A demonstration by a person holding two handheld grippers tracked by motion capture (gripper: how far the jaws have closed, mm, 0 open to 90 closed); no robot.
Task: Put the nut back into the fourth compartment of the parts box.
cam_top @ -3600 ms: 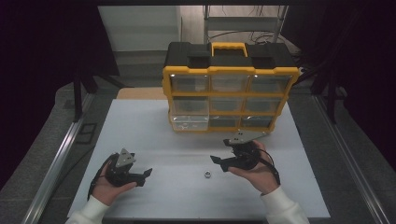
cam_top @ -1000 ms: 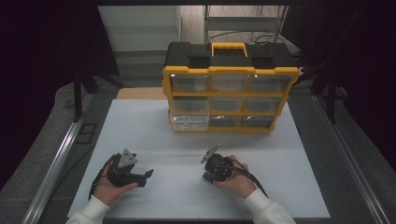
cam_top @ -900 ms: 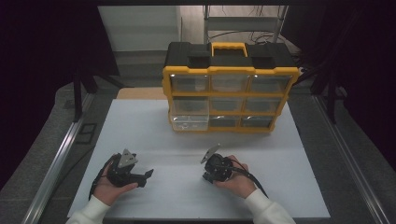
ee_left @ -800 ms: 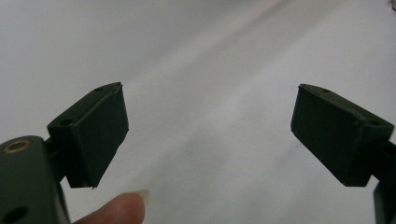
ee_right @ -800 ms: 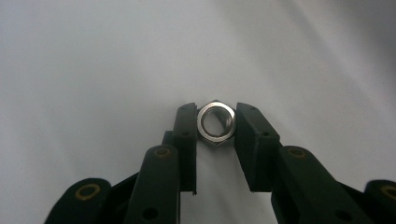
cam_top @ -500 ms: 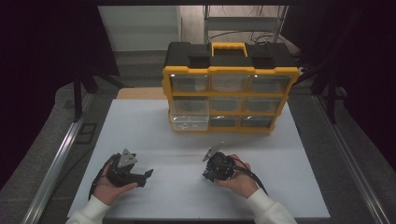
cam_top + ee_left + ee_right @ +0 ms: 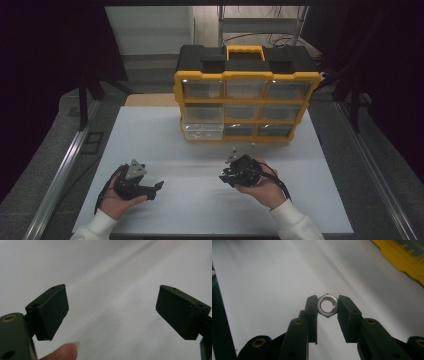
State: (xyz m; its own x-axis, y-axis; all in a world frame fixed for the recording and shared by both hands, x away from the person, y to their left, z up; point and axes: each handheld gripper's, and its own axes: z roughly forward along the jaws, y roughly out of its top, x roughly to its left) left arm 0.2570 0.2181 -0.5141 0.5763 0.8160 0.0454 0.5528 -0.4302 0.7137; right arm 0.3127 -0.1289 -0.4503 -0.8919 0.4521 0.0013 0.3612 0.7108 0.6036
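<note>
Organizer (image 7: 246, 100) drawer contents indistinct

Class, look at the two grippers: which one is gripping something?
The right gripper, closed on a hex nut. The left gripper stands open with nothing between.

A shiny bare-metal hex nut (image 7: 327, 305) sits between matt black rubbery fingers (image 7: 347, 315); the bench (image 7: 200, 150) is smooth matt white, the organiser (image 7: 245, 107) glossy yellow-and-black plastic

The organizer (image 7: 245, 95) stands at the table's (image 7: 165, 135) far edge, behind the nut (image 7: 327, 305) between the right gripper's (image 7: 327, 305) fingers (image 7: 312, 305).
</note>
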